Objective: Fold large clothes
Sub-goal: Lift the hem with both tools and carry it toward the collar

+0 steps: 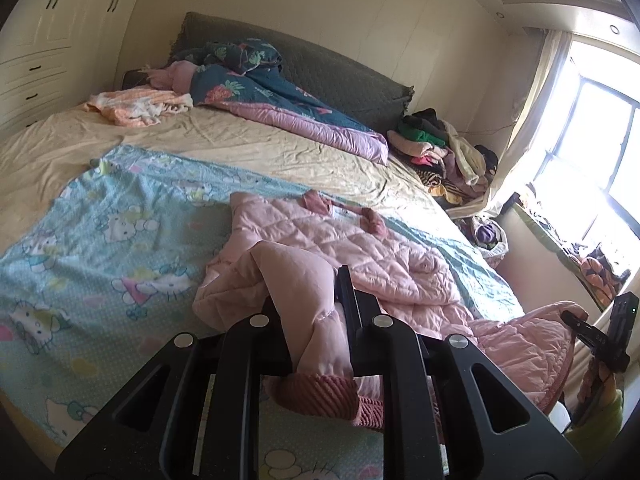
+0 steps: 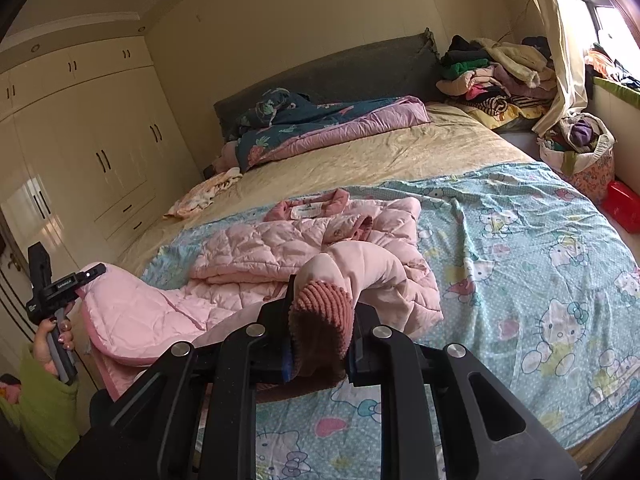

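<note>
A pink quilted jacket (image 1: 336, 240) lies crumpled on a blue cartoon-cat sheet (image 1: 120, 224) on the bed; it also shows in the right wrist view (image 2: 280, 248). My left gripper (image 1: 308, 300) is shut on one pink sleeve, whose ribbed dark-pink cuff (image 1: 320, 400) hangs between the fingers. My right gripper (image 2: 320, 312) is shut on the other sleeve at its ribbed cuff (image 2: 320, 320). The left gripper also shows at the left of the right wrist view (image 2: 60, 284), held by a hand. The right gripper shows at the right edge of the left wrist view (image 1: 600, 332).
A teal and purple quilt (image 1: 280, 92) lies by the grey headboard (image 1: 340, 68). A pile of clothes (image 1: 440, 148) sits at the bed's far corner near the window. A fabric basket (image 2: 580, 152) and a red box (image 2: 622, 204) stand beside the bed. Cream wardrobes (image 2: 80, 152) line the wall.
</note>
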`<state>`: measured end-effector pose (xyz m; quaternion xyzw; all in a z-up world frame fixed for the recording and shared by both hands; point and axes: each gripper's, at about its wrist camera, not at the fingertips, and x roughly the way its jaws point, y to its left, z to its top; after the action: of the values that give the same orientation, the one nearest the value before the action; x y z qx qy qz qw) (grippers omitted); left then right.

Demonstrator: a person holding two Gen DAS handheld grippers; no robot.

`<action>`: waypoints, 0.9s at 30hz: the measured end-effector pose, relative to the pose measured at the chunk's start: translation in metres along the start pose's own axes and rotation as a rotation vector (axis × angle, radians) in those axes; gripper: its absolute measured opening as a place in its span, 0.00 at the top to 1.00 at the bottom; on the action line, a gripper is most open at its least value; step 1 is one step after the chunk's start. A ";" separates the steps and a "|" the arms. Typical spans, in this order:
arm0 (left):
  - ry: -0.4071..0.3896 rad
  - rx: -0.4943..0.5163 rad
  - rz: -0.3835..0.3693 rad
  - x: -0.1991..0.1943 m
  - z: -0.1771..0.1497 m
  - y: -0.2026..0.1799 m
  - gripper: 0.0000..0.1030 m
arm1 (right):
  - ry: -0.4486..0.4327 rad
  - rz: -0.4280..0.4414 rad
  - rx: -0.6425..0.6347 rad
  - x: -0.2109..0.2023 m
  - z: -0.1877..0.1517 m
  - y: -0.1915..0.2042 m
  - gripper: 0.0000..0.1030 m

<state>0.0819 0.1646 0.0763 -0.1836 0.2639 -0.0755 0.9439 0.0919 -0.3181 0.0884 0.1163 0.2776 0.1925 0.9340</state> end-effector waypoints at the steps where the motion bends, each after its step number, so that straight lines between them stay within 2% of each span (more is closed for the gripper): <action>1: -0.005 -0.004 -0.006 0.000 0.003 0.000 0.91 | -0.008 0.001 -0.003 0.000 0.005 0.000 0.83; 14: -0.080 -0.021 0.002 0.004 0.054 -0.010 0.90 | -0.084 -0.007 0.012 0.001 0.055 -0.002 0.83; 27: -0.058 0.032 0.096 0.039 0.090 -0.019 0.90 | -0.087 -0.034 0.062 0.032 0.097 -0.013 0.84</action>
<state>0.1618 0.1656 0.1367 -0.1577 0.2440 -0.0289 0.9564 0.1748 -0.3268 0.1483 0.1488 0.2444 0.1625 0.9443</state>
